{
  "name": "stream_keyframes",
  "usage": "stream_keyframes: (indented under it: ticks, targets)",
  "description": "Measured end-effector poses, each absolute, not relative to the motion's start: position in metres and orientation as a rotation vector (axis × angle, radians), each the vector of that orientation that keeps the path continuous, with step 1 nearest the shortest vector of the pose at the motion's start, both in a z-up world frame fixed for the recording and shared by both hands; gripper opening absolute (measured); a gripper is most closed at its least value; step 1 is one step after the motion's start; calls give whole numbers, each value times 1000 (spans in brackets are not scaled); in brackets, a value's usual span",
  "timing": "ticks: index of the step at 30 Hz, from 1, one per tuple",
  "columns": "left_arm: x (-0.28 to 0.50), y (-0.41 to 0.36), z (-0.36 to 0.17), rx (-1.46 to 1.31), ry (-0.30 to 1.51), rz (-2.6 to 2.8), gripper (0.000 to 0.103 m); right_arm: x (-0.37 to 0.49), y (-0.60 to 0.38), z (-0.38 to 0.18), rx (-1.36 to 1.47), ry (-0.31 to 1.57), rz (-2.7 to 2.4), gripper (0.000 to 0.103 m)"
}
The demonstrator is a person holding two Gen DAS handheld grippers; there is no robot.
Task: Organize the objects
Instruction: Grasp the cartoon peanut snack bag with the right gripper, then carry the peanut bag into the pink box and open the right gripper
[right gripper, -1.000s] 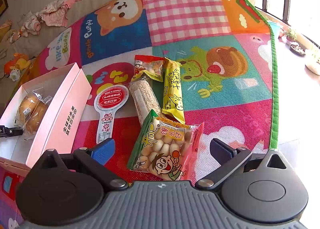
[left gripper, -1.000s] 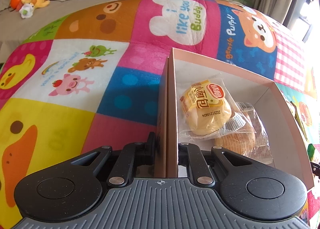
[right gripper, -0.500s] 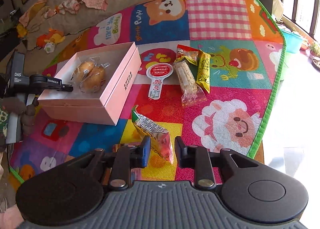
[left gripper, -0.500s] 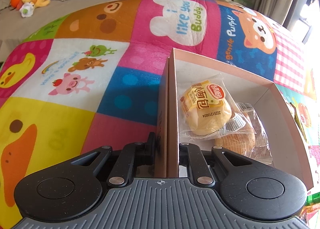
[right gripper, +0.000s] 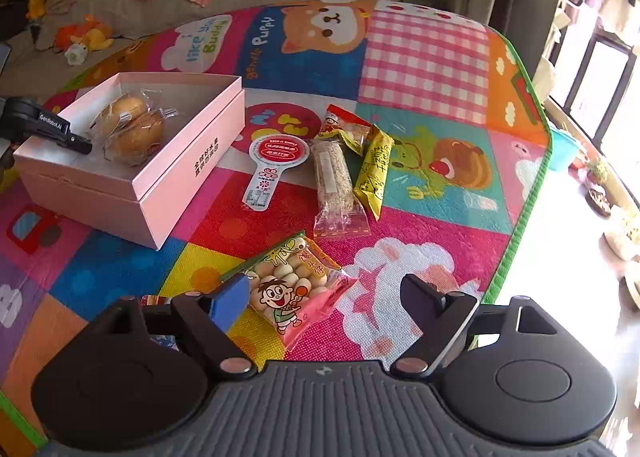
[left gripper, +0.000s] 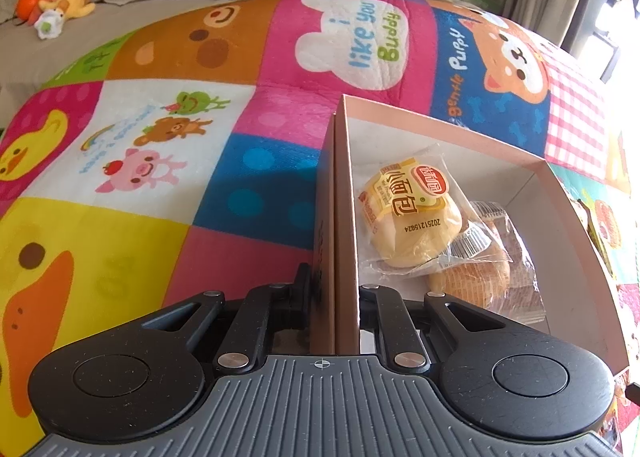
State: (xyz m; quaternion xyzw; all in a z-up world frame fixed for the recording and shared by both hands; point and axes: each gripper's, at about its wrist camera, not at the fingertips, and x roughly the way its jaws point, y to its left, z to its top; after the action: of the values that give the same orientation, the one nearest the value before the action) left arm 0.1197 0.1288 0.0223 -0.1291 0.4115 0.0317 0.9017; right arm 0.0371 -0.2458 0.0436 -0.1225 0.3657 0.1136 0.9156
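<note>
While the left gripper (left gripper: pixel 335 289) was clamped on the pink box (right gripper: pixel 192 165) wall, right gripper (right gripper: pixel 326 295) sat wide open w/ the snack bag (right gripper: pixel 298 289) btwn its fingers, box at 10 o'clock.

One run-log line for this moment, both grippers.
left gripper: shut on pink cardboard box wall | right gripper: open above pink ball-snack packet lying on mat | box holds two wrapped buns
</note>
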Motion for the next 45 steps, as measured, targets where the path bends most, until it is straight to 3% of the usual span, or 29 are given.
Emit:
stream_keyframes:
  ticks: [4, 15, 19, 30, 32, 33, 36, 45]
  targets:
    - [120, 128, 22, -264, 849, 68, 15, 54, -240, 30, -383, 774, 318, 86]
    - [120, 127, 23, -252, 855, 71, 15, 103, -240, 12, -179, 859, 422, 87]
    - [120, 128, 23, -257, 853, 71, 15, 101, -238, 15, -133, 876, 410, 80]
    - [120, 129, 22, -263, 848, 70, 15, 101, -214, 15, -164, 899, 375, 80]
    - [120, 128, 22, -256, 849, 70, 15, 104, -211, 17, -170, 900, 369, 71]
    - [120, 128, 22, -253, 849, 70, 15, 103, -209, 19, -175, 904, 378, 60]
    - [120, 129, 21, -262, 851, 68, 15, 90, -207, 29, -210, 899, 365, 50]
    - [119, 131, 21, -280, 845, 64, 15, 1, -216, 99, -148, 818, 433, 48]
